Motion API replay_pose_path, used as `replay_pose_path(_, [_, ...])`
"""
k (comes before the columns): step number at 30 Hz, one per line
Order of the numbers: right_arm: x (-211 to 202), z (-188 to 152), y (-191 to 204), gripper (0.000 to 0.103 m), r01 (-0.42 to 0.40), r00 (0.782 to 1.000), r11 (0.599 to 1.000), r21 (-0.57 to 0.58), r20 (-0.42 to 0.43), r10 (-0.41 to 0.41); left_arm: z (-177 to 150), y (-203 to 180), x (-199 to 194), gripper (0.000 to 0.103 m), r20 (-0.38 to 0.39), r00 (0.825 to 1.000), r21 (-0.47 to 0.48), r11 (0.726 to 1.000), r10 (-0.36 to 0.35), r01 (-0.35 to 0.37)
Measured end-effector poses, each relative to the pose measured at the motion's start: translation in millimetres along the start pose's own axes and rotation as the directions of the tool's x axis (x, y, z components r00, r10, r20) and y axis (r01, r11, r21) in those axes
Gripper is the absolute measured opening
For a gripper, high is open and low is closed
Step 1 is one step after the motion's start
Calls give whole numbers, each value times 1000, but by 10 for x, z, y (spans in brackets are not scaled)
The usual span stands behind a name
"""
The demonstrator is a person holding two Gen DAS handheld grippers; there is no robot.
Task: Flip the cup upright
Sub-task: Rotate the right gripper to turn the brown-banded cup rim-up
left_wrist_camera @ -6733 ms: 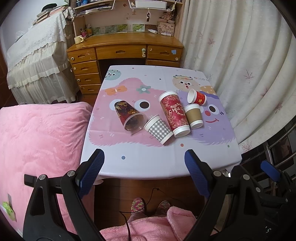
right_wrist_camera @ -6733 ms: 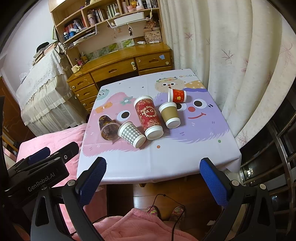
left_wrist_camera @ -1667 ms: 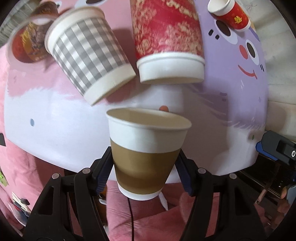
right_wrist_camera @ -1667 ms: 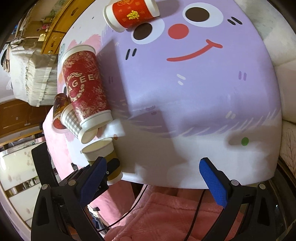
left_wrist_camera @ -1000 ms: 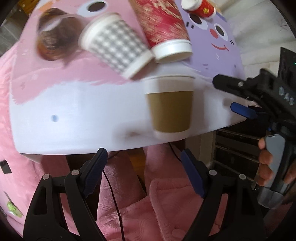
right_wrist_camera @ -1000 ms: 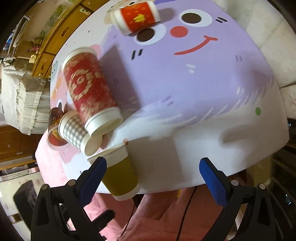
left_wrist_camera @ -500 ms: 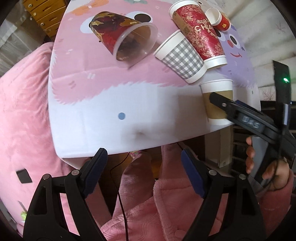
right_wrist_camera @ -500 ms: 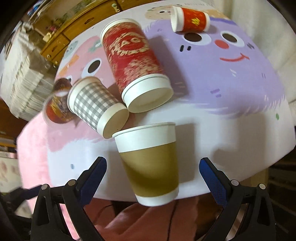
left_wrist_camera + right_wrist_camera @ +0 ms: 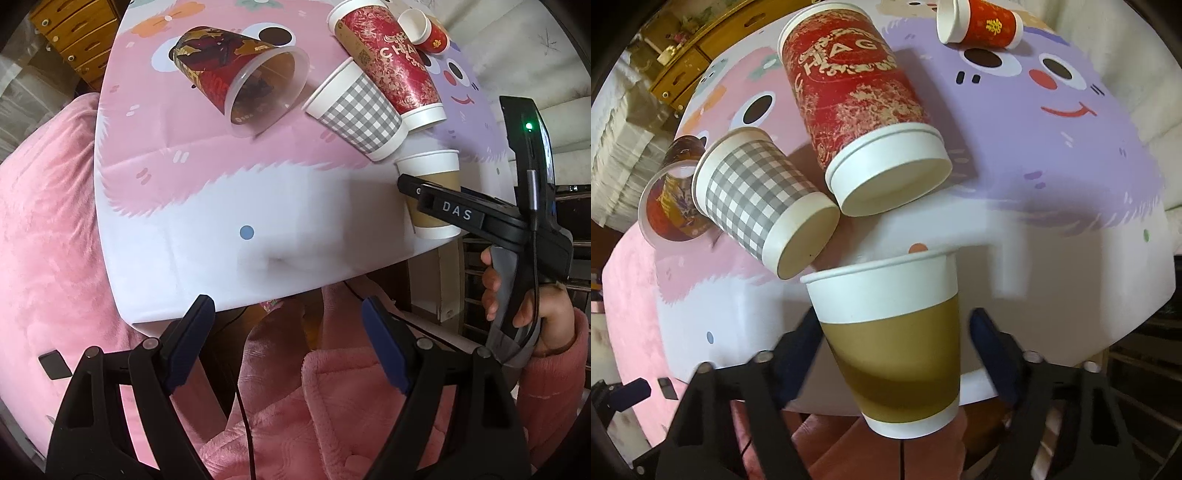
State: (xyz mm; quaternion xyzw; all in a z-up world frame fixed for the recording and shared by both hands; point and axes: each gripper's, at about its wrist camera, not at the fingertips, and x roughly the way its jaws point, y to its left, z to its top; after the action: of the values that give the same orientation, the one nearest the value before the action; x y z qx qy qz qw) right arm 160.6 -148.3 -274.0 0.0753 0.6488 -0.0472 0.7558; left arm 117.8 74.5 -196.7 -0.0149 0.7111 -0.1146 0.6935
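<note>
Taking the brown cup (image 9: 890,339) as the landmark: it stands upright, mouth up, near the front edge of the table (image 9: 207,206), so the flip looks done for this one and what remains is probably a repositioning or handover. Far to its left in the left wrist view lies the clear plastic cup (image 9: 243,74), on its side with its mouth toward the table's front edge, apparently waiting its turn. Just left of and behind the brown cup lies the checked cup (image 9: 757,199), tipped over with its base facing the camera, and it seems to touch the tall red cup (image 9: 864,103) lying beside it, directly behind the brown cup. Further back and to the right lies the small red cup (image 9: 982,24), also on its side and well apart from the rest. The left gripper (image 9: 284,343) hangs off the table's front edge, left of the brown cup, fingers spread wide and holding nothing, likely kept clear. The right gripper (image 9: 897,343) reaches in with a finger on each side of the brown cup's lower body; the fingers are partly closed around it, but whether they actually press on the paper I cannot tell
</note>
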Motion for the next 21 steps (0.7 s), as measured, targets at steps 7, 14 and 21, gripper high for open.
replay_pose_path(7, [-195, 21, -31, 70, -57, 994, 998, 8, 91, 56, 34, 70, 46, 80, -7, 1000, -36, 999, -21, 21])
replay_pose_path(14, [-513, -197, -65, 69, -117, 907, 990, -73, 399, 136, 83, 75, 70, 80, -8, 999, -35, 999, -38, 37])
replay_pose_path(21, [-481, -567, -286, 67, -84, 769, 993, -79, 629, 116, 131, 4, 71, 80, -8, 999, 2, 999, -33, 33])
